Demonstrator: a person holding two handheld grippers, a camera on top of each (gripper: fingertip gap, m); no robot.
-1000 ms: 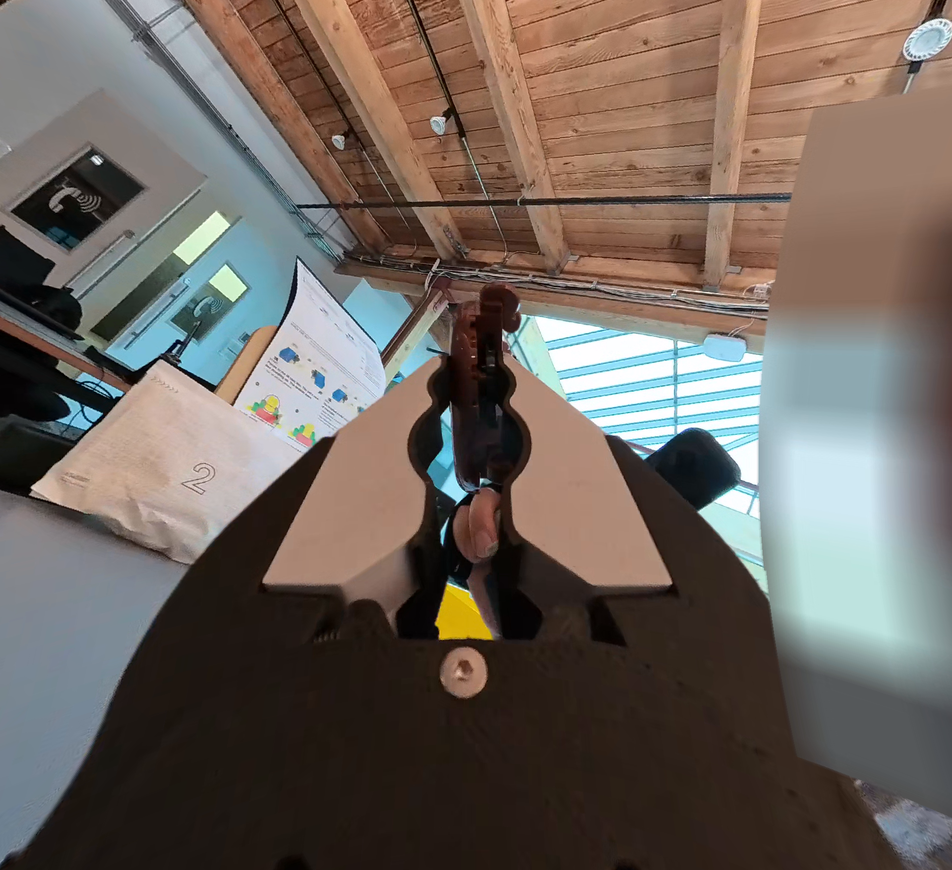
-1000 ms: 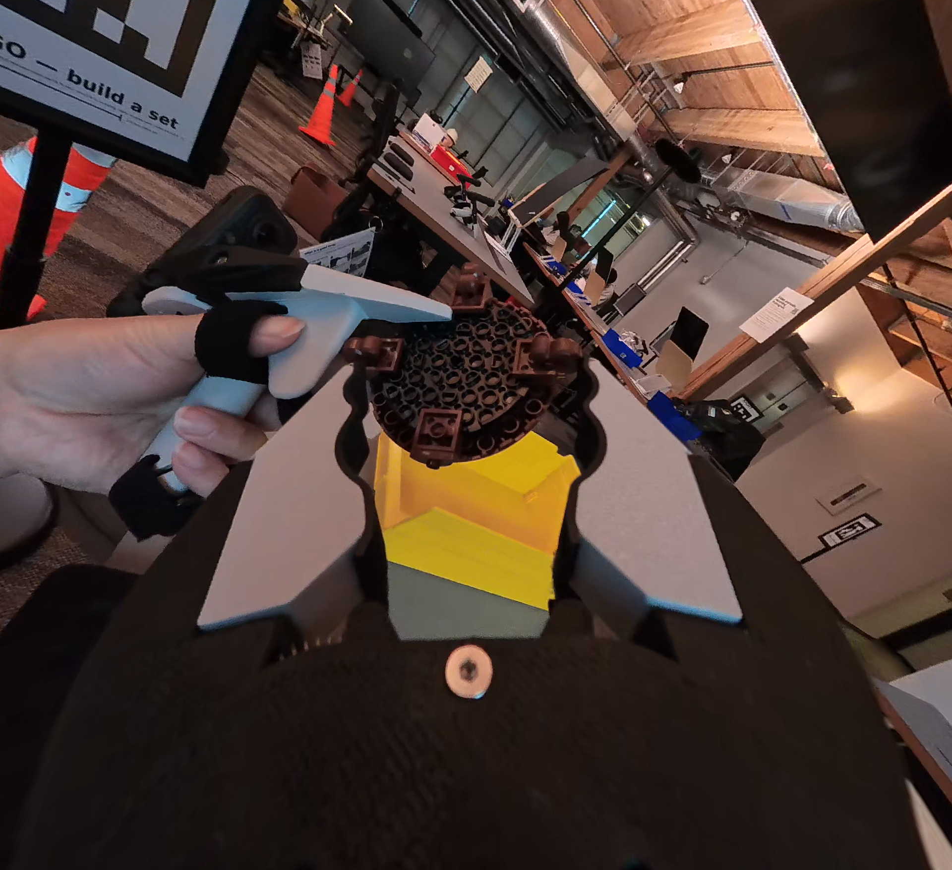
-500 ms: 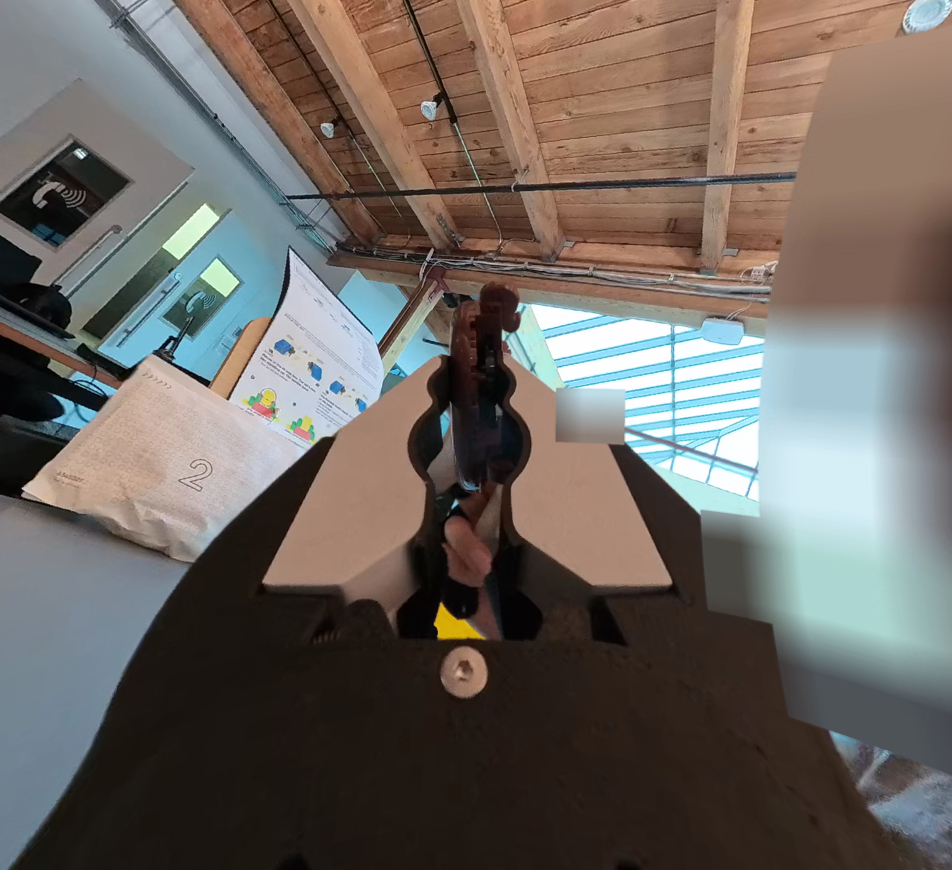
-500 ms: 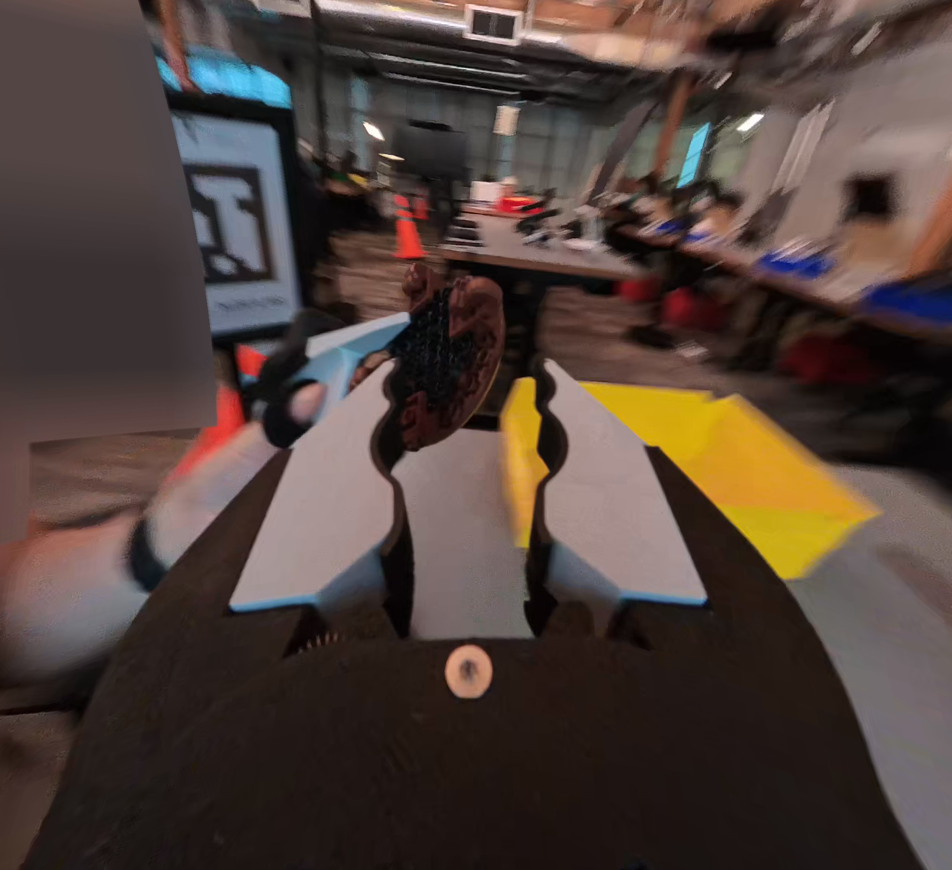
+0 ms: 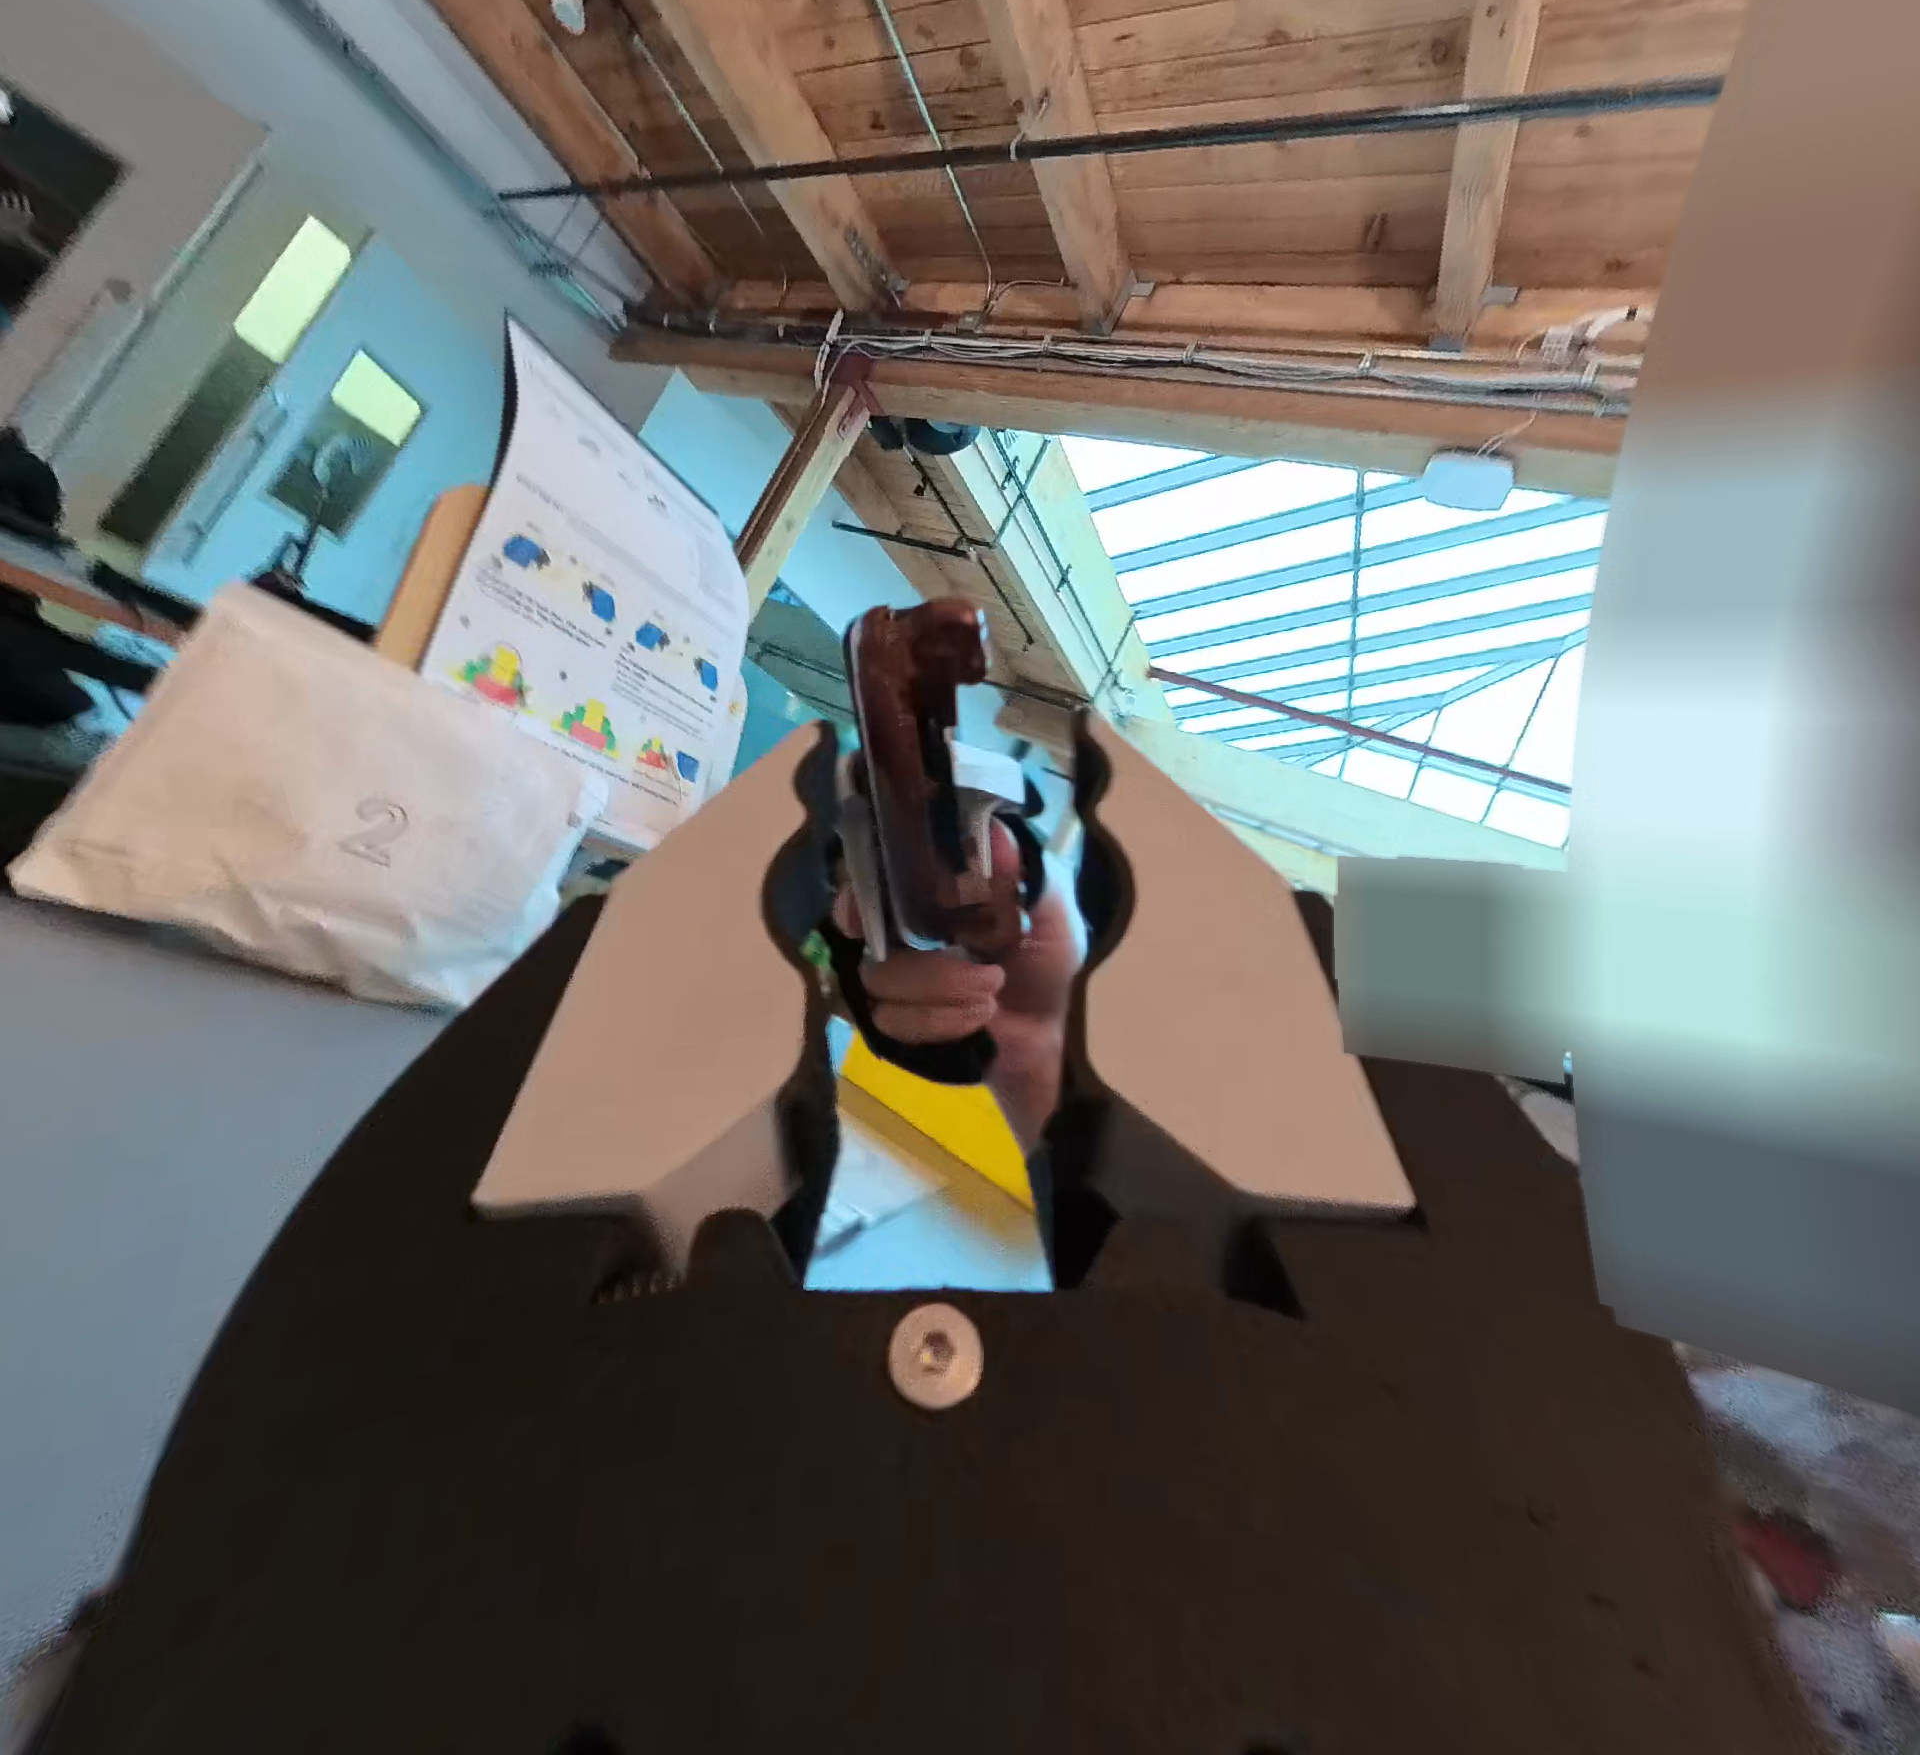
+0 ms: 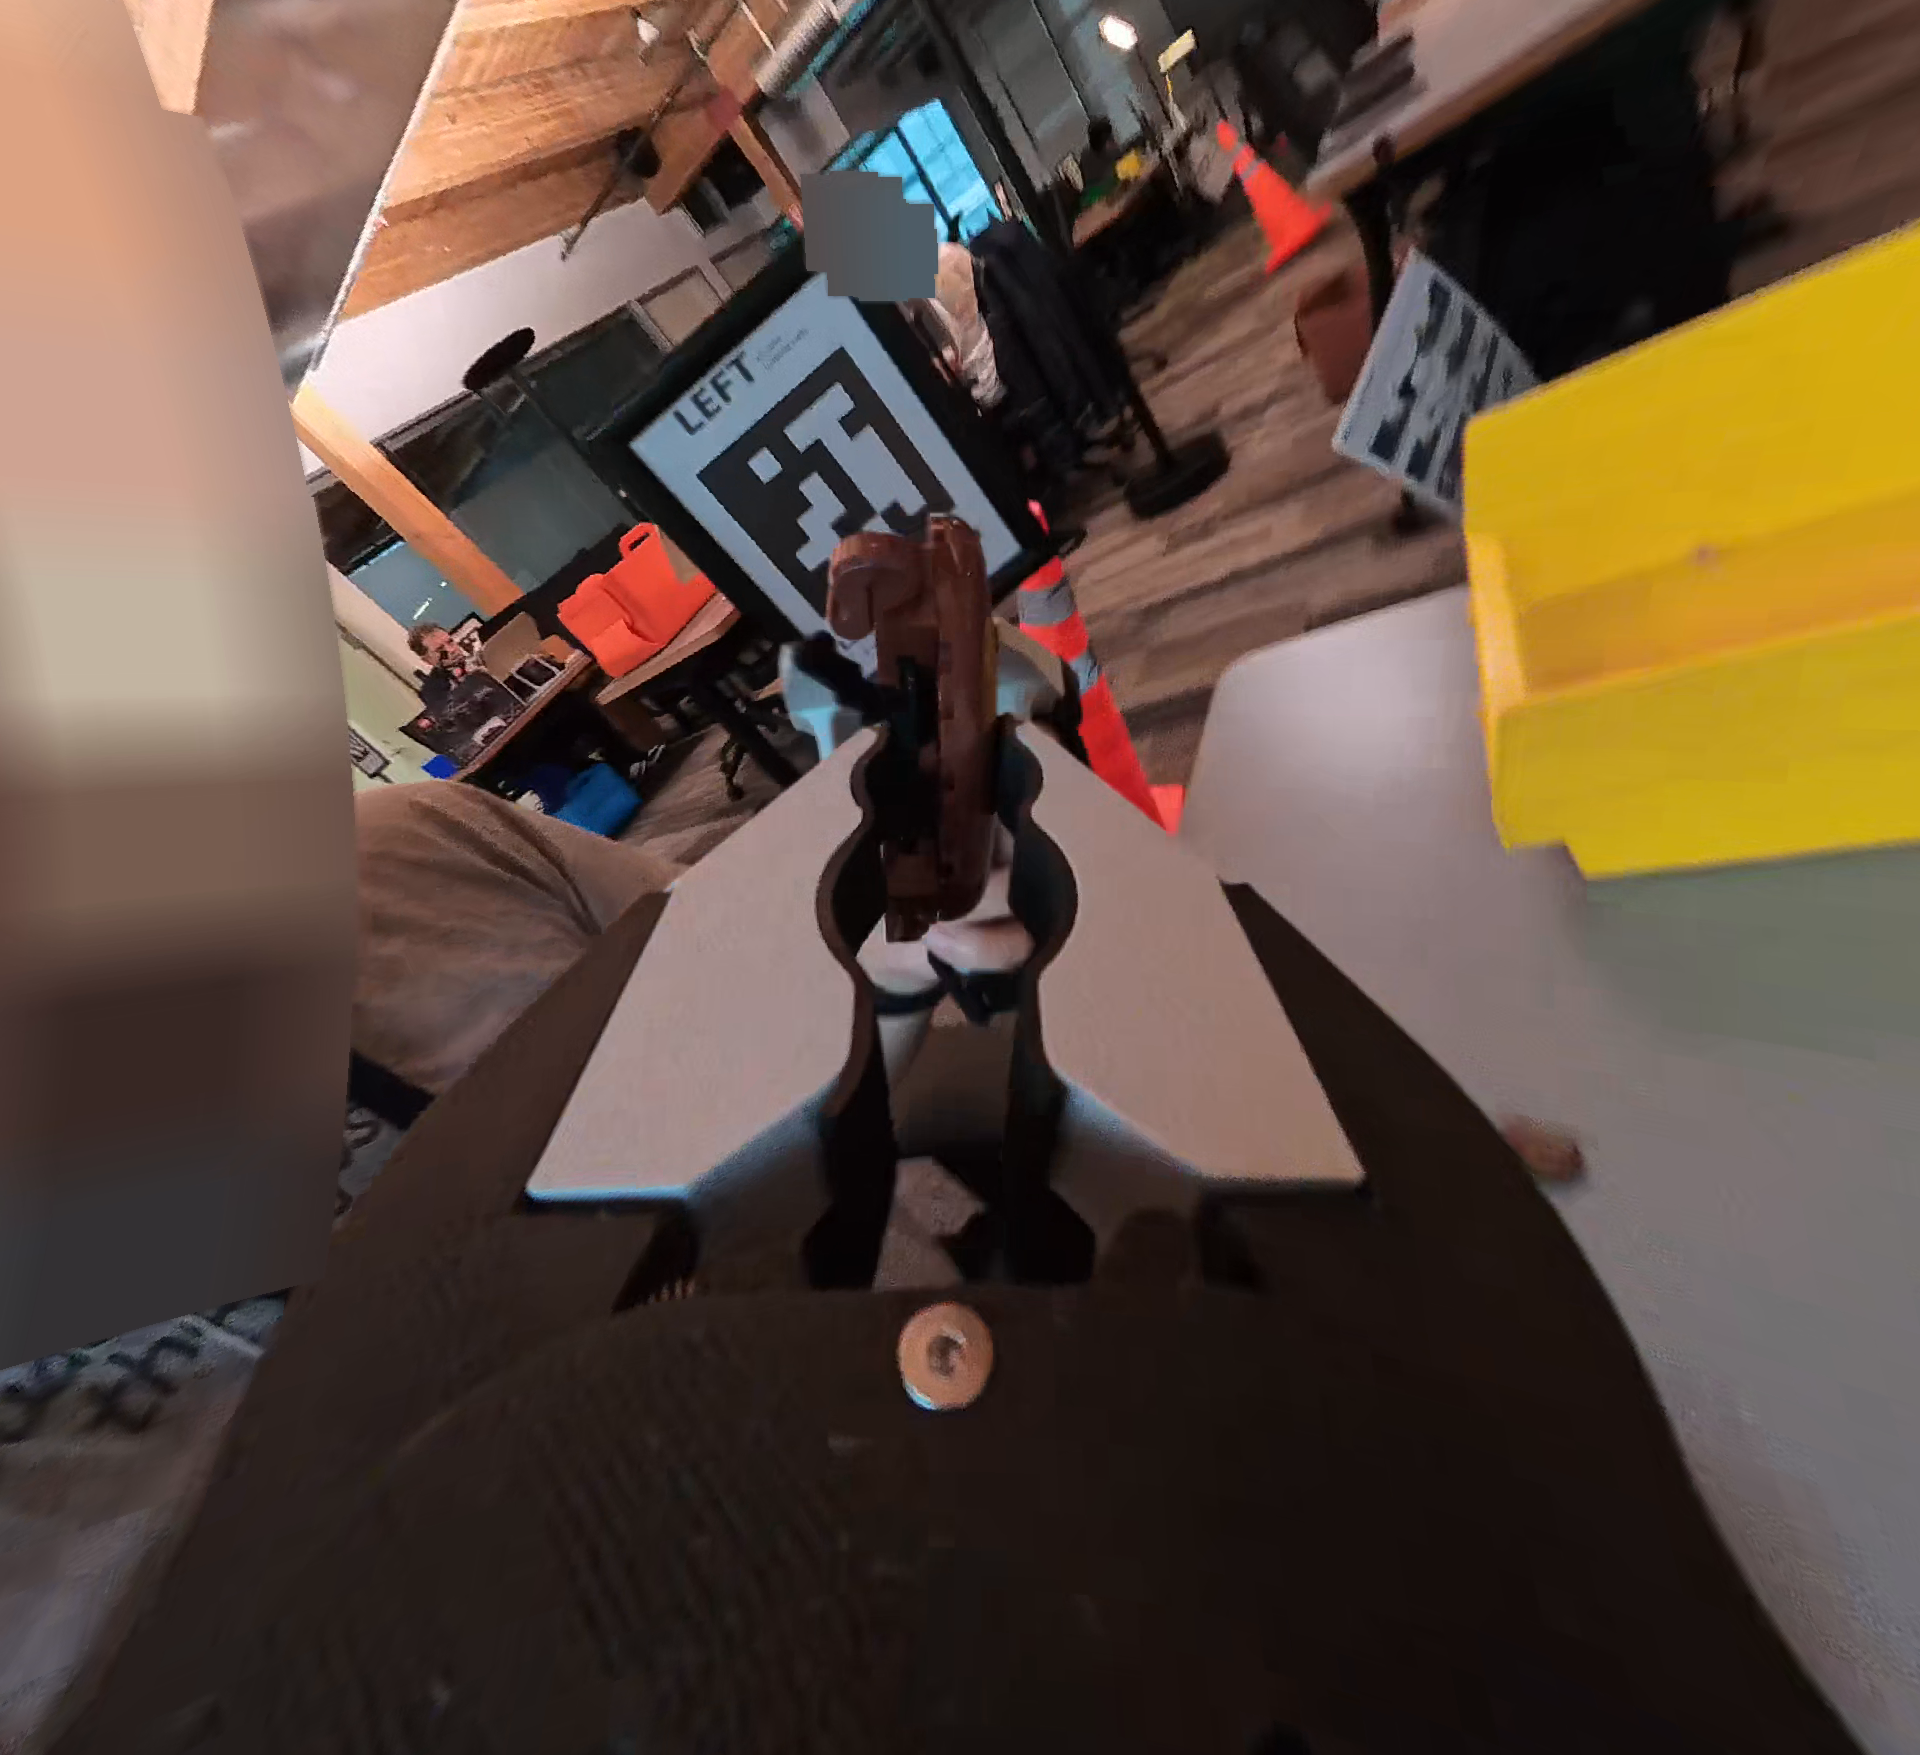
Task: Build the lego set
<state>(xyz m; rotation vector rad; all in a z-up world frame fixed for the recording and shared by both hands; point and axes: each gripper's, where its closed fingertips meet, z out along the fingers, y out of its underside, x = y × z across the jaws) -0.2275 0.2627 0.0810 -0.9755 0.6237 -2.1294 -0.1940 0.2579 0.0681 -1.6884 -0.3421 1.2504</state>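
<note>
The right gripper (image 6: 940, 770) clamps the brown lego plate (image 6: 930, 718) edge-on at twelve o'clock (yellow tray (image 6: 1704, 583) at two), while the left gripper (image 5: 945, 749) stands wide around it.

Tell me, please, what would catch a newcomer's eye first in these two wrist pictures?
First, the brown lego piece, held edge-on in mid-air: the right claw is closed on it, while the left claw stands open around it. Next, the bright yellow bin on the grey table, at the right of the right wrist view. Last, the open instruction booklet standing behind a white numbered bag, at the left of the left wrist view.
</note>
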